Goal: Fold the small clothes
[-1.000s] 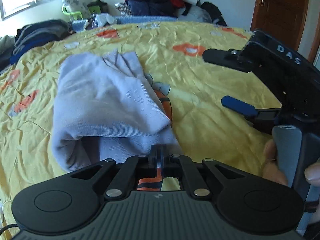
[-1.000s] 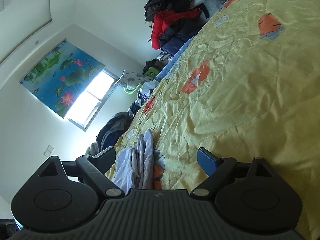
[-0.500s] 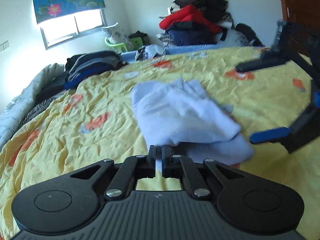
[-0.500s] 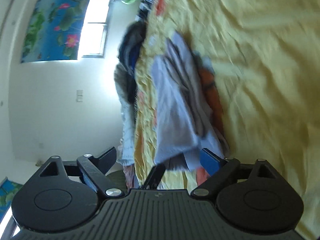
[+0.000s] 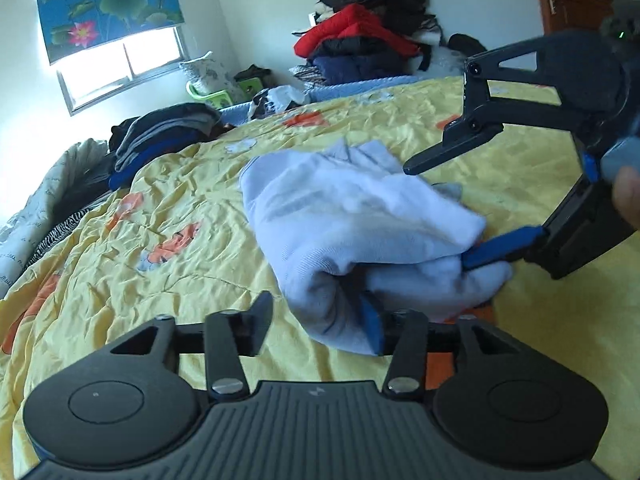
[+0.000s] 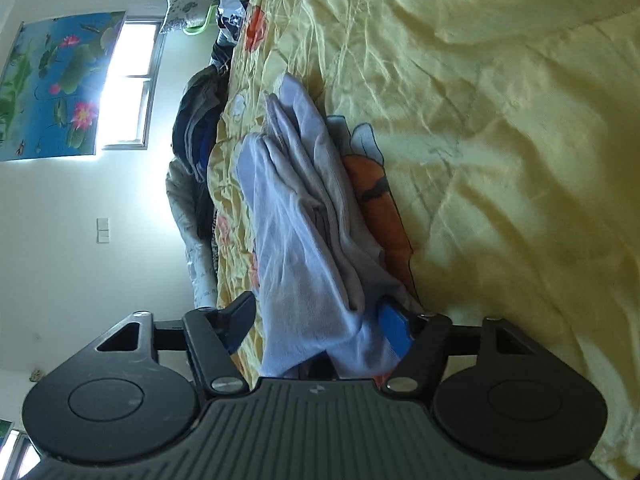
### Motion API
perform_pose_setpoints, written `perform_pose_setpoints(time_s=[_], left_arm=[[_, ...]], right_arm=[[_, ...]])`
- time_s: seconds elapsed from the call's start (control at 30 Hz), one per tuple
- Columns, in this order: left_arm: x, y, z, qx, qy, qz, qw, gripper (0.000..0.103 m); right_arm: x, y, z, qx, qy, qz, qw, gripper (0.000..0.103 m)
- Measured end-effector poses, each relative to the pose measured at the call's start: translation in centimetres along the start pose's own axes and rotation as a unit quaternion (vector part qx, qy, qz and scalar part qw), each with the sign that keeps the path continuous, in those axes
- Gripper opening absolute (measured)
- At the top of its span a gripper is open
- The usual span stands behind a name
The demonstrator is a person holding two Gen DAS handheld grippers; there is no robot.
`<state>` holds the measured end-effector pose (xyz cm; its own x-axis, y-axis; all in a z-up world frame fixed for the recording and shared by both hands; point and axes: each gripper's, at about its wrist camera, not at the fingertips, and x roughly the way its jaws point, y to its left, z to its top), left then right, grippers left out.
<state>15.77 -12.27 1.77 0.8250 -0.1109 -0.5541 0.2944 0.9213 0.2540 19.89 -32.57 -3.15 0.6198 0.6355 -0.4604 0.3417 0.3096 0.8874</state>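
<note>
Bedspread [image 5: 168,208], yellow, rumpled; serves as folding surface; garment [image 5: 344,216], pale lavender, bunched mid-bed, folds stacked on edge (probably mid-fold); right gripper [image 6: 316,320], fingers spread wide, straddling the cloth's near end, apparently to seize it; left gripper [image 5: 316,320], likewise parted, gripping nothing, one blue pad against the fabric.
</note>
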Motion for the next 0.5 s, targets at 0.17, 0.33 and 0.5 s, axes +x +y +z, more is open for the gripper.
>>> perform_pose_setpoints(time_s=[0.17,0.33,0.5], left_arm=[[0.7,0.7,0.3,-0.026,-0.003,0.014,0.9996,0.05],[0.8,1.6,-0.1,-0.052,0.006,0.008,0.9986,0.05],[1.0,1.7,-0.2,-0.062,0.008,0.006,0.998,0.052]], right_arm=[[0.5,0.0,-0.4,-0.022,-0.016,-0.039,0.999,0.019],[-0.5,0.8,-0.2,-0.027,0.007,-0.043,0.999,0.027],[-2.5,1.1,0.8,-0.013,-0.009,-0.015,1.0,0.045]])
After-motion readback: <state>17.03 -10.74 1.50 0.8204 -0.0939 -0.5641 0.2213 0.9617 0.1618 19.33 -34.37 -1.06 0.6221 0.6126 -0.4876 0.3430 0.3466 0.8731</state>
